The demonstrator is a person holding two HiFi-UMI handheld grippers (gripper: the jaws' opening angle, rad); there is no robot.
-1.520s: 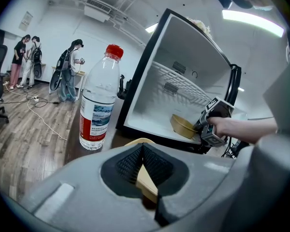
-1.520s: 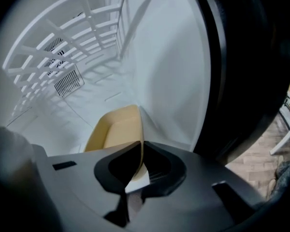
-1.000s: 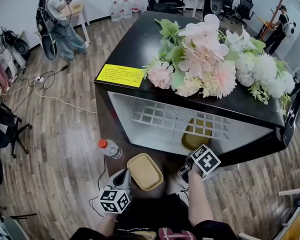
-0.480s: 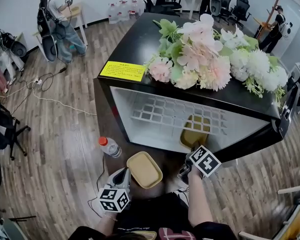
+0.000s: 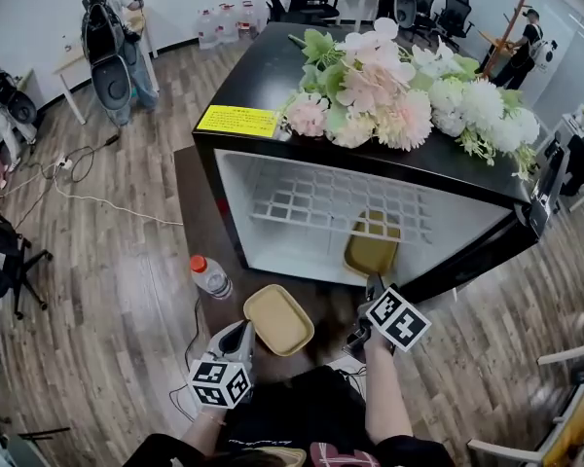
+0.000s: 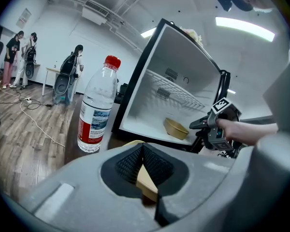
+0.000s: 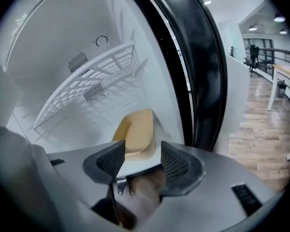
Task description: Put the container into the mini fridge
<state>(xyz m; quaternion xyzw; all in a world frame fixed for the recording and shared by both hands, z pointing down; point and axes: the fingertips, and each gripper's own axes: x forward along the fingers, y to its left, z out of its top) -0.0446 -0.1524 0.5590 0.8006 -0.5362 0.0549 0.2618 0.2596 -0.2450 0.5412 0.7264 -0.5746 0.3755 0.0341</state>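
**Right gripper (image 5: 372, 286) released; container (image 5: 372, 253) in fridge (image 5: 236, 202)**

Left gripper (image 5: 243, 333) is clamped on the lid (image 5: 279, 319), low and nearest. The right gripper's jaws have just opened and stand apart, empty. The container lies straight ahead on the fridge floor, its long axis apparently running inward. The right hand is nearer to it.

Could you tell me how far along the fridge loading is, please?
Done: one tan container sits inside the mini fridge; the right claw has just been opening, nothing between its jaws. In hand: the left claw grips a second tan container. Left: putting that one in.
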